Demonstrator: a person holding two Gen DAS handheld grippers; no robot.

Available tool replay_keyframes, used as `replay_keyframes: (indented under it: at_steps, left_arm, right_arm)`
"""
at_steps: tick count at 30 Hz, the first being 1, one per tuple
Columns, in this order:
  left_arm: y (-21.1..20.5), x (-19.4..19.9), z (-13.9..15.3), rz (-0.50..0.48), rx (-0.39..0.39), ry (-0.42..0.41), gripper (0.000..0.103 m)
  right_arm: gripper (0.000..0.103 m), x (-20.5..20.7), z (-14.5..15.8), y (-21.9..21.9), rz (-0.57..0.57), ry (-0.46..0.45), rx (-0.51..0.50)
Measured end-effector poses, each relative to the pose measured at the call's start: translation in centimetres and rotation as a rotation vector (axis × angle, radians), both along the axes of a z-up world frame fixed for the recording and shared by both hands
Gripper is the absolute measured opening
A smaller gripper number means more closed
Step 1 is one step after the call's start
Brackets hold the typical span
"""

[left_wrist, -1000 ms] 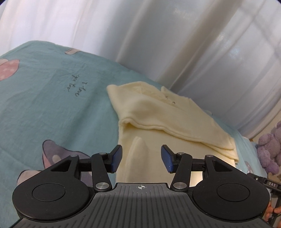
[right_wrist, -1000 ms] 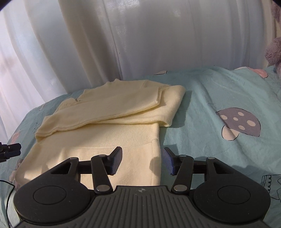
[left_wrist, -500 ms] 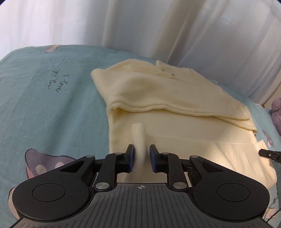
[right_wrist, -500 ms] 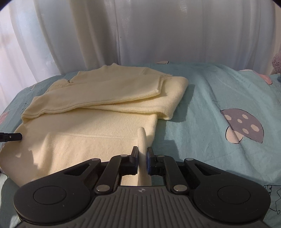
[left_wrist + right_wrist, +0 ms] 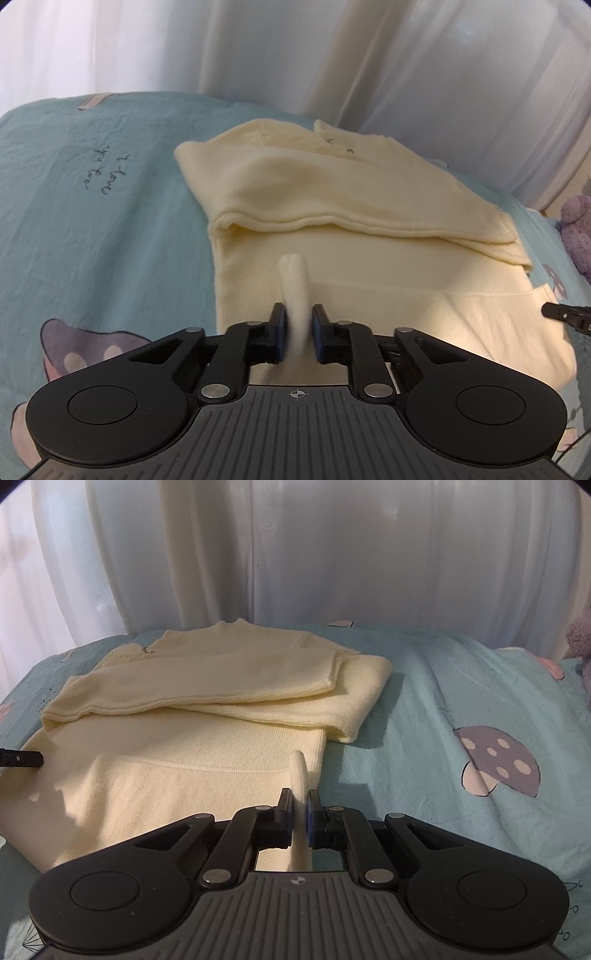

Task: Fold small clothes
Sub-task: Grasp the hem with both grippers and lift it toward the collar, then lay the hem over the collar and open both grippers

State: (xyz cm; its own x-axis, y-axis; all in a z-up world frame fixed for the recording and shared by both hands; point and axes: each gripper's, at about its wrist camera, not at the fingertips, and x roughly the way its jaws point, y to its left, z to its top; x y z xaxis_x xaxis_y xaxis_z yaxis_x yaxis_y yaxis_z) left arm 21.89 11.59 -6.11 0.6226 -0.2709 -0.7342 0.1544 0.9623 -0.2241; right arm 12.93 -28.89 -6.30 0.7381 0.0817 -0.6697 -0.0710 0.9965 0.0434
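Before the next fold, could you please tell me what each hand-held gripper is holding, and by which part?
Both hold the cream sweater by pinched-up ridges along its near hem: the left hand-held gripper near one corner, the right hand-held gripper near the other.

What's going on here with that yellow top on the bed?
A person is folding a pale yellow sweater on a teal bedsheet. Its sleeves are already folded across the body. The left claw and right claw have each pinched a ridge of fabric at the near hem, ready to lift.
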Motion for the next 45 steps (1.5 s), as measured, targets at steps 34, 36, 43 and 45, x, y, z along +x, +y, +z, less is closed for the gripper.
replay_keyframes:
  at_steps: [34, 36, 43, 45]
  left_arm:
    - [-1.6, 6.9, 1.6, -0.09, 0.06, -0.075, 0.01]
    - [-1.4, 6.5, 3.7, -0.11, 0.043, -0.142, 0.01]
    - [-1.7, 12.5, 8.0, -0.01, 0.094, -0.282, 0.01]
    - [-2.0, 14.7, 7.8, 0.019, 0.097, -0.278, 0.01]
  right_arm:
    - [0.005, 7.2, 2.2, 0.5, 0.051, -0.074, -0.071]
    - [0.005, 7.6, 4.1, 0.8, 0.062, -0.141, -0.078]
    - [0.005, 15.9, 6.0, 1.3, -0.02, -0.244, -0.14]
    - [0.005, 18.4, 5.6, 1.3, -0.055, -0.238, -0.141]
